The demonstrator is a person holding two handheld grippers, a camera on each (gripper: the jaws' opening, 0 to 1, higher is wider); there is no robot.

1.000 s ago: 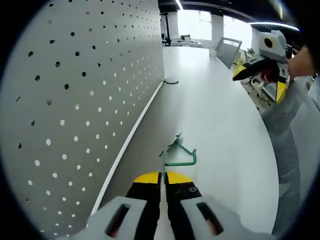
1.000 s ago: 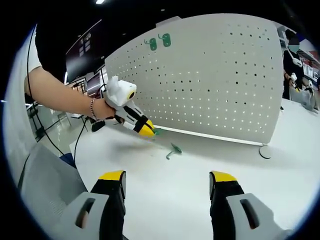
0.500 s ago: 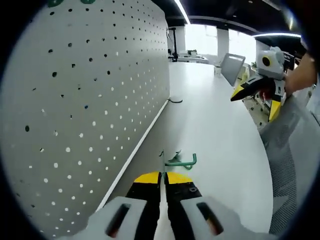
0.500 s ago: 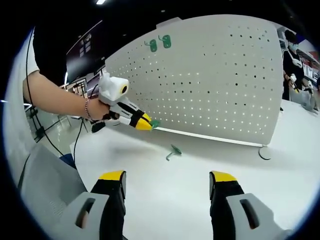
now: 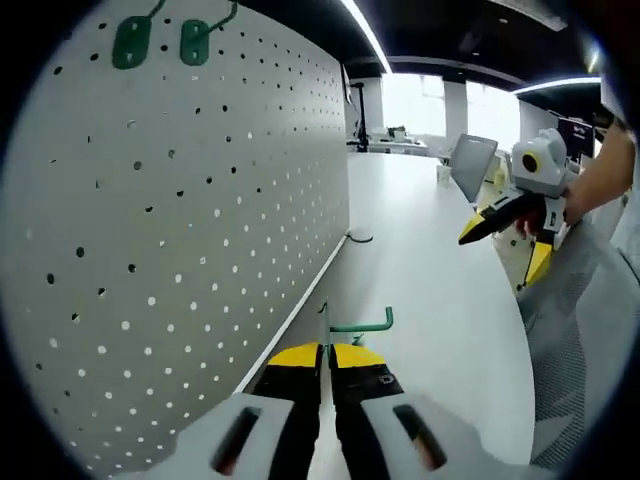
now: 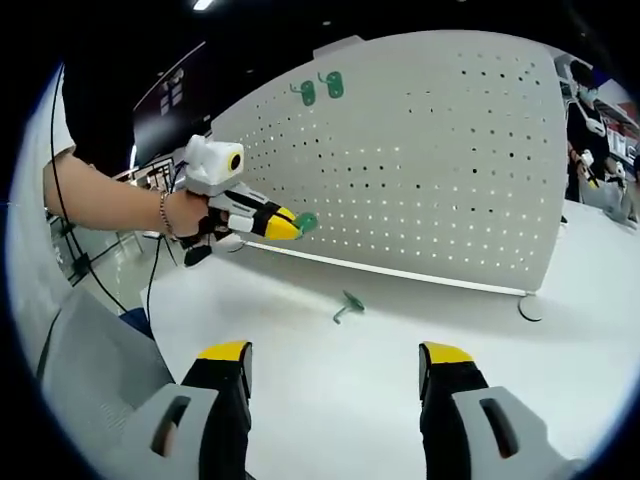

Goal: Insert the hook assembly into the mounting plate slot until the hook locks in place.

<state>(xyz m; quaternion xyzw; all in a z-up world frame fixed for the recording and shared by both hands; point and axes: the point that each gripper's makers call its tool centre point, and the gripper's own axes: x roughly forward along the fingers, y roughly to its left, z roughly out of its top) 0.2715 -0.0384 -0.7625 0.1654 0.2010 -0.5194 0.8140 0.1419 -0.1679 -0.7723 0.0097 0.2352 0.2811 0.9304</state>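
Our left gripper (image 5: 327, 352) is clamped on a green hook (image 5: 352, 323), which sticks out just past its yellow tips, lifted off the white table (image 6: 400, 350) beside the pegboard (image 5: 180, 220). Two green hooks (image 6: 320, 88) hang near its top. Our right gripper (image 6: 335, 365) is released, with another green hook (image 6: 346, 304) lying ahead of it.

Both views are evenly bright and sharp at centre. In the left gripper view, windows (image 5: 430, 105) at 1 o'clock glare white, beside a ceiling light strip (image 5: 362, 30) at 12. The table (image 6: 330, 380) carries soft shadows. Fisheye bending curves the pegboard (image 6: 420, 160) edges.
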